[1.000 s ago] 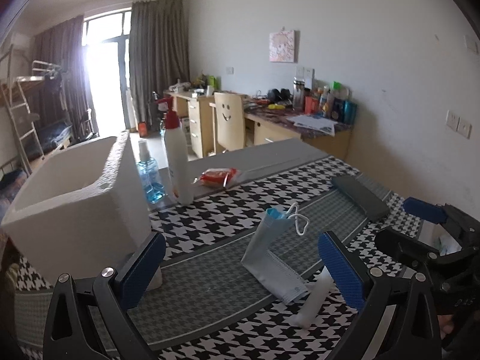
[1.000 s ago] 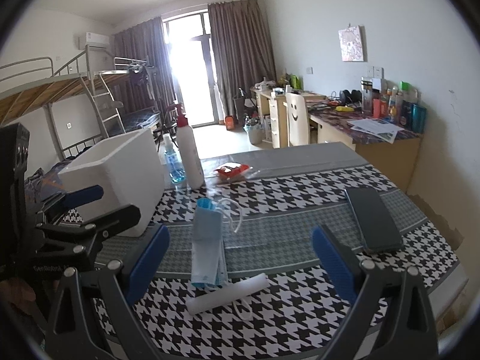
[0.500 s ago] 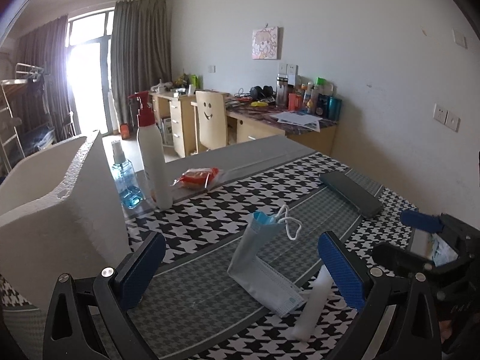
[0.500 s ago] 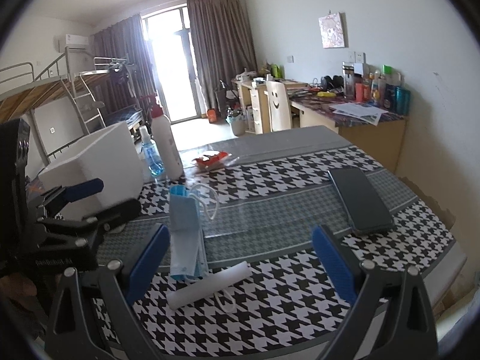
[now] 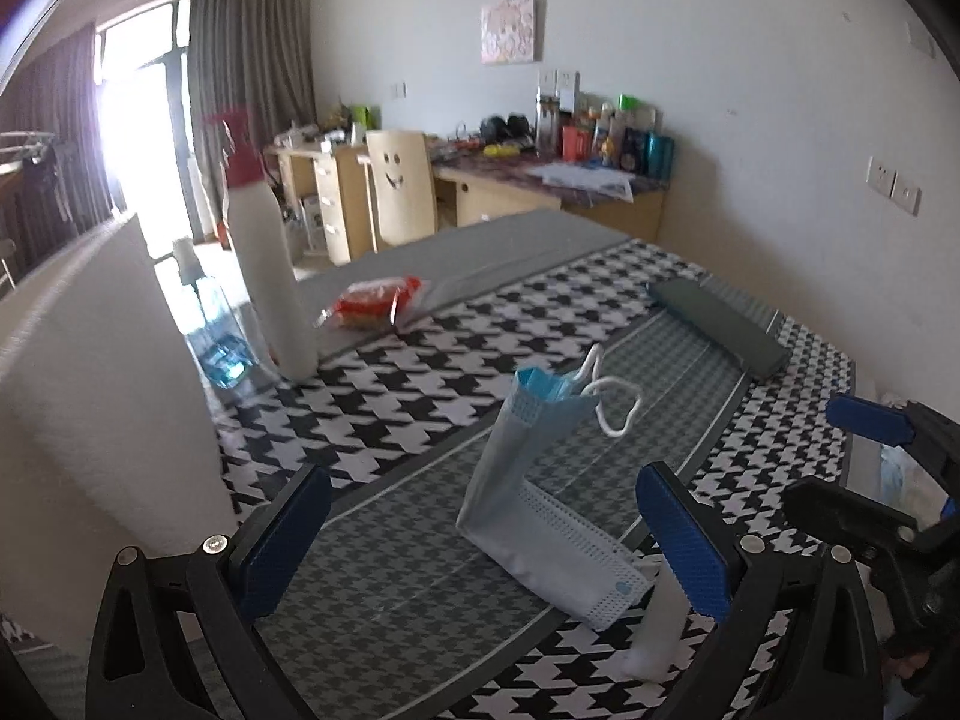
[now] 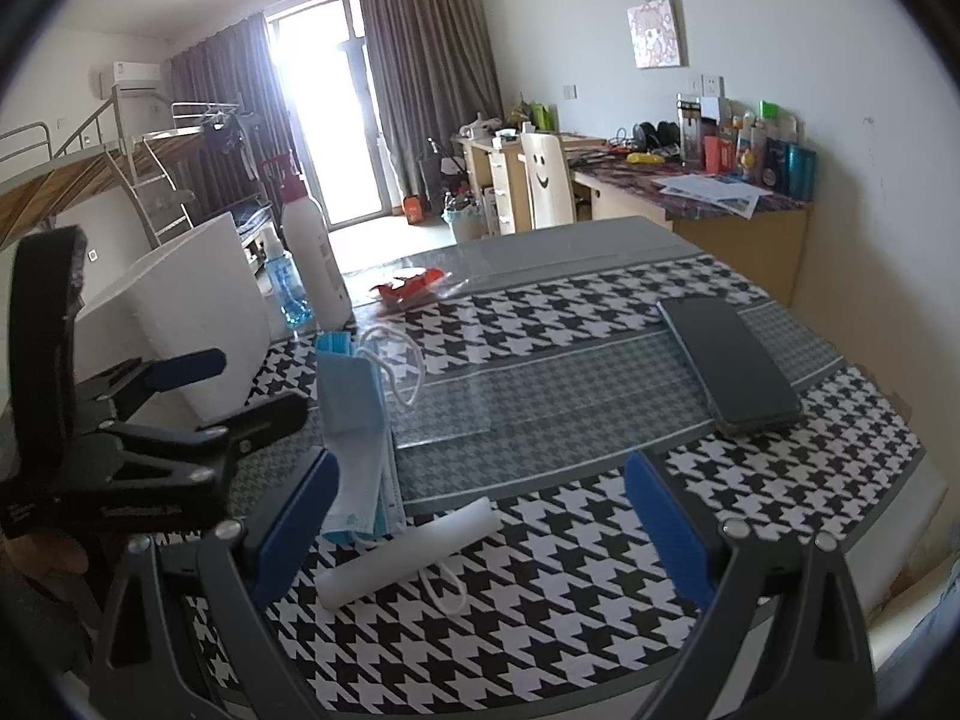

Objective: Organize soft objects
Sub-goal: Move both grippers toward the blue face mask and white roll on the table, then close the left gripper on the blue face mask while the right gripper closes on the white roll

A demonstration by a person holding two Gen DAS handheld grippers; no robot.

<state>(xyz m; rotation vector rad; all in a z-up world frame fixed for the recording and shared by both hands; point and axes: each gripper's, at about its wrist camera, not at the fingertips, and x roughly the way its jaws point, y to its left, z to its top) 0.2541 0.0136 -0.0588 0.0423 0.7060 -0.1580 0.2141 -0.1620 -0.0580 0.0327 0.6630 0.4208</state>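
Because both the left gripper and the right gripper hang spread wide and empty, the folded pale blue face mask lies ungrasped on the houndstooth table beside the white foam box, probably its destination.

A flat dark-grey phone lies beyond the right fingers; a tall white red-capped pump bottle stands far beyond the left fingers.

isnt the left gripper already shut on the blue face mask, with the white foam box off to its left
Not quite. The left gripper is open, jaws spread wide and holding nothing; the blue face mask lies folded on the table between and beyond them. The left wrist view shows it. The white foam box is indeed off to its left.
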